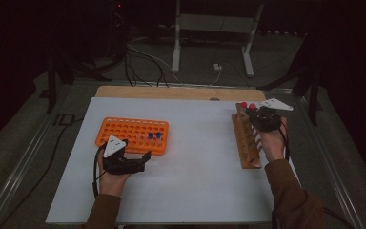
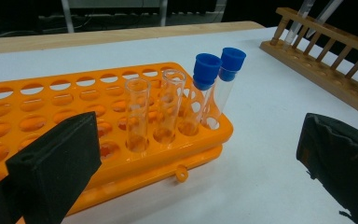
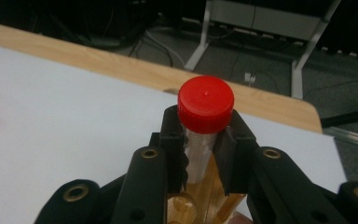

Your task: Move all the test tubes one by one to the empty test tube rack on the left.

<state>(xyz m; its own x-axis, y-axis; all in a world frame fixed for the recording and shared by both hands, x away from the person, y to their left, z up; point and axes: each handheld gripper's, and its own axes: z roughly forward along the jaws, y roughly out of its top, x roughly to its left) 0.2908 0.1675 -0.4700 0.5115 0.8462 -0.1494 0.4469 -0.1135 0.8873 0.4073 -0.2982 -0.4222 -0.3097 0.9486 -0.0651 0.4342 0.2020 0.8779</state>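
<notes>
A dim room surrounds the white table (image 1: 186,191). At three o'clock on it, the right hand-held gripper (image 3: 205,140) is clamped on a red-capped tube (image 3: 205,105) just under its cap, above the wooden rack (image 1: 246,143), likely to lift it straight out. At nine o'clock, the left hand-held gripper (image 1: 143,160) waits with jaws wide apart, holding nothing, beside the orange rack (image 2: 98,116), probably the tube's destination.
</notes>
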